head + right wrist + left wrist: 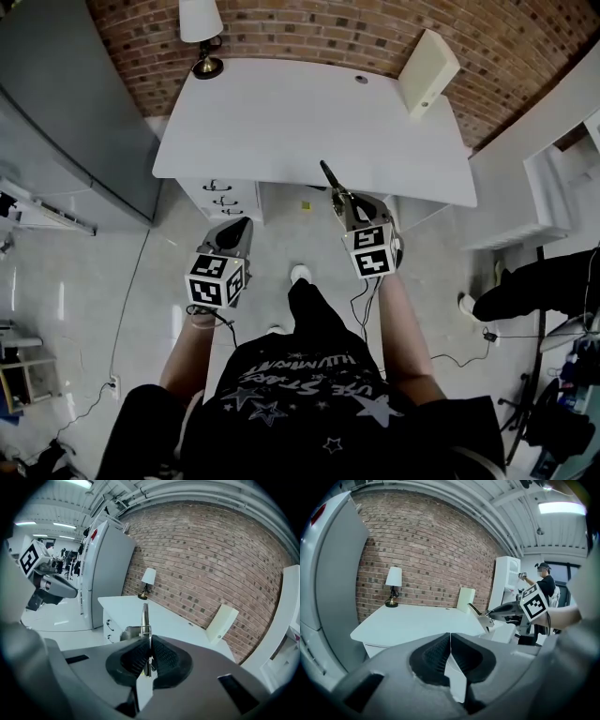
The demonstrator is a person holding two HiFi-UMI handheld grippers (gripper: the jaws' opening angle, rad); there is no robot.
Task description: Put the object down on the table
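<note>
My right gripper (pixel 339 199) is shut on a slim metal tool (pixel 327 174) with a dark tip. The tool sticks forward out of the jaws over the near edge of the white table (pixel 281 122). In the right gripper view the tool (pixel 145 616) stands upright between the closed pads, with the table (pixel 164 618) beyond it. My left gripper (pixel 244 225) is shut with nothing in it and hovers over the floor in front of the drawers. The left gripper view shows its jaws pressed together (pixel 450 641), with the right gripper and its tool (pixel 480 613) off to the right.
A table lamp (pixel 202 33) stands at the table's back left, and a cream box (pixel 429 70) leans at the back right. Drawers (pixel 220 199) sit under the table's left side. A tall grey cabinet (pixel 66 112) stands left, white shelving (pixel 553 187) right. Another person's leg (pixel 534 286) and floor cables lie right.
</note>
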